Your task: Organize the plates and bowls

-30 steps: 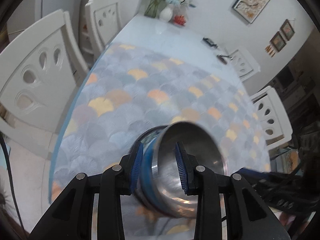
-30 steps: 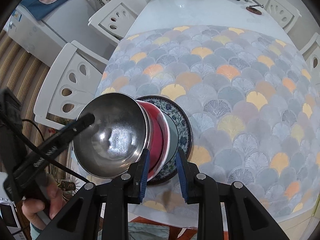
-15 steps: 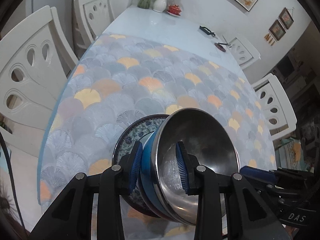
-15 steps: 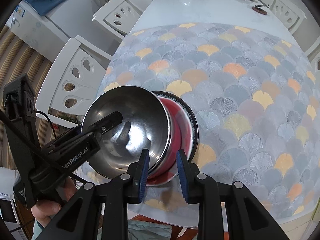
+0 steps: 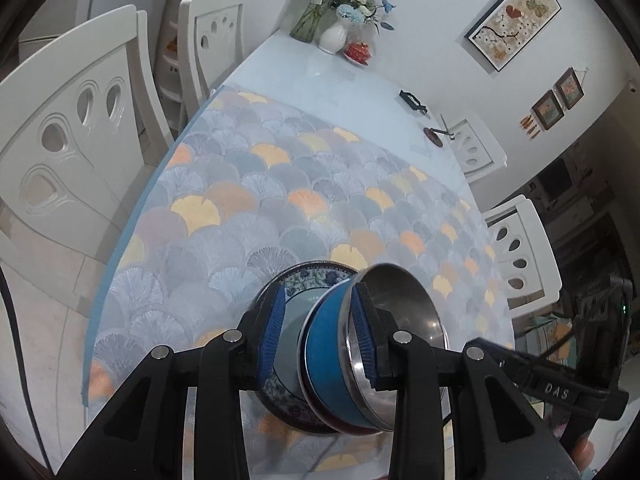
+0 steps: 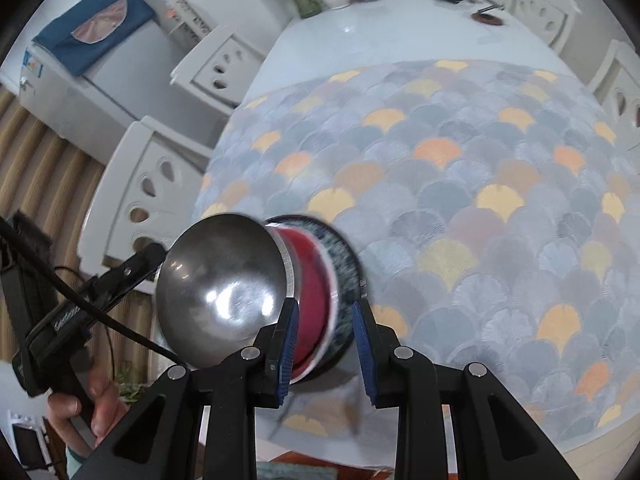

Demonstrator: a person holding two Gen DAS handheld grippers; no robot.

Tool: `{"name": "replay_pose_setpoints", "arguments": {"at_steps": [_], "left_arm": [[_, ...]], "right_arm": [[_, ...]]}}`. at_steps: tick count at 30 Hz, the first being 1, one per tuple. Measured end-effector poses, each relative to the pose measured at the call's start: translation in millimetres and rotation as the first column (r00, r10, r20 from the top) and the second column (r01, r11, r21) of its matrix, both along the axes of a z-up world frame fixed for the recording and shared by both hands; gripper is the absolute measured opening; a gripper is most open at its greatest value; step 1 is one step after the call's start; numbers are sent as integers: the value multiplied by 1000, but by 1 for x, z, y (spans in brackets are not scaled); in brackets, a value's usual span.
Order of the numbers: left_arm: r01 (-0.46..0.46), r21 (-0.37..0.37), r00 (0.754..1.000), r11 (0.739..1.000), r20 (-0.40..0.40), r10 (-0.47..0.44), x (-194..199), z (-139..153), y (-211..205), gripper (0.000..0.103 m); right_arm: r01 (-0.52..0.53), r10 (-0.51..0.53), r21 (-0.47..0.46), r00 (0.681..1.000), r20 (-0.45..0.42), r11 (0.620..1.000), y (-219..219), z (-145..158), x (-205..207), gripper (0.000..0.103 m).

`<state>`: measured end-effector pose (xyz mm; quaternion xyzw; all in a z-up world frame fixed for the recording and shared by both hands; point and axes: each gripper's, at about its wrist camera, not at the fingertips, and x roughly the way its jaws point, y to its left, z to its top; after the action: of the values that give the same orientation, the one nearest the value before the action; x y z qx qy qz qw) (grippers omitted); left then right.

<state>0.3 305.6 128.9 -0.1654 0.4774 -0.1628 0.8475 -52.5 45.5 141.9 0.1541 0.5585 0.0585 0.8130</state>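
Blurring smears the right wrist view, so the patterned plate's (image 6: 347,276) rim reads only as a dark speckled band there, and its far side is hidden behind the bowls. Both grippers grip one tilted stack, lifted on edge over the near end of the fan-patterned tablecloth (image 5: 256,200). From the left wrist, the left gripper (image 5: 318,330) is clamped across the stack: its left pad sits against the plate's (image 5: 304,284) floral face, its right pad inside the steel bowl (image 5: 404,300). Nested between them is a bowl with a blue wall (image 5: 328,344), with the steel bowl seated in it. From the other side, the right gripper (image 6: 325,340) pinches the stack's near edge; its left pad is beside the steel bowl's (image 6: 220,292) shiny rounded outside, and a bowl that shows red (image 6: 312,300) fills the gap. Whether blue and red are one bowl, I cannot tell. Left of the right gripper, a hand (image 6: 90,404) holds the other tool's handle, cut off at the frame's edge.
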Motion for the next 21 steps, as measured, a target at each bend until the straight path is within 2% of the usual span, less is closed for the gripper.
{"name": "replay_pose_setpoints", "arguments": {"at_steps": [2,5,11,18,21], "left_arm": [[7,-3,1000,1000,-12,-8,1,-3,-1,30],[14,3,1000,1000,-21,-14,1,-5,-4,30],[9,-6,1000,1000,1,-9,1,0,-2,30],[4,-31,1000,1000,-22,-4,0,-5,2,30],[1,-39,1000,999,-18,-1,0,-3,2,30]], "right_arm": [[-9,9,-24,1000,-14,1000,1,-3,2,26],[-25,25,-9,999,-39,1000,5,-8,2,26],[-70,70,6,995,-65,998,13,-12,-2,26],[-41,49,81,994,-98,996,6,-19,-3,26],[-56,63,78,993,-101,995,9,-18,-2,26]]}}
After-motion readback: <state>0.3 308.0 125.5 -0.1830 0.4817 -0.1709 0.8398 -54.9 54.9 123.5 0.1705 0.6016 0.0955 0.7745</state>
